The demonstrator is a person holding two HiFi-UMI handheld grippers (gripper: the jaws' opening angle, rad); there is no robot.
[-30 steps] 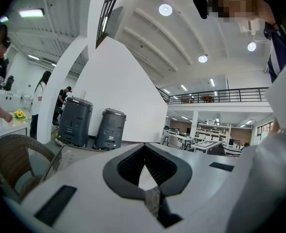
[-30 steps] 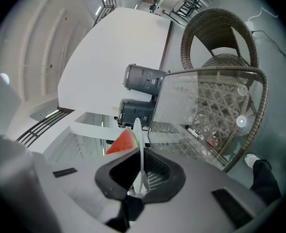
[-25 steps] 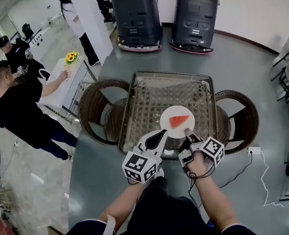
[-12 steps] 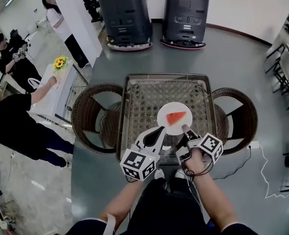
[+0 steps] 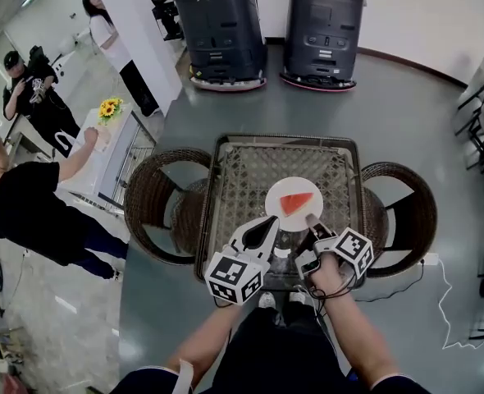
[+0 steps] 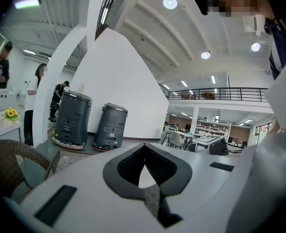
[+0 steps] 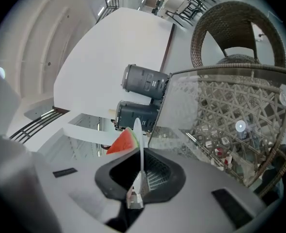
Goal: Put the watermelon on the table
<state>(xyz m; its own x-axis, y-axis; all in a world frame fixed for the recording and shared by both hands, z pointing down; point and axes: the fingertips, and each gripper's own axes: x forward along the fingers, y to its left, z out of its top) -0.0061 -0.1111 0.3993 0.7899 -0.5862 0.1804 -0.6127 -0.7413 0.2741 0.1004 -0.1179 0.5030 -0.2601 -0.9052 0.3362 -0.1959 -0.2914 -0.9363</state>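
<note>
A red watermelon wedge lies on a white plate held above the glass-topped wicker table. My right gripper is shut on the plate's near rim. In the right gripper view the plate stands edge-on between the pads, with the watermelon to its left. My left gripper hangs beside the plate's near left edge. In the left gripper view that gripper has its fingertips together with nothing seen between them.
A wicker chair stands on each side of the table, one left and one right. Two dark grey machines stand beyond it. At the left are several people and a small stand with sunflowers. A cable and socket lie on the floor at the right.
Both grippers have moved forward over the table's near edge, carrying the plate with the watermelon. The right gripper's hold on the rim looks the same.
</note>
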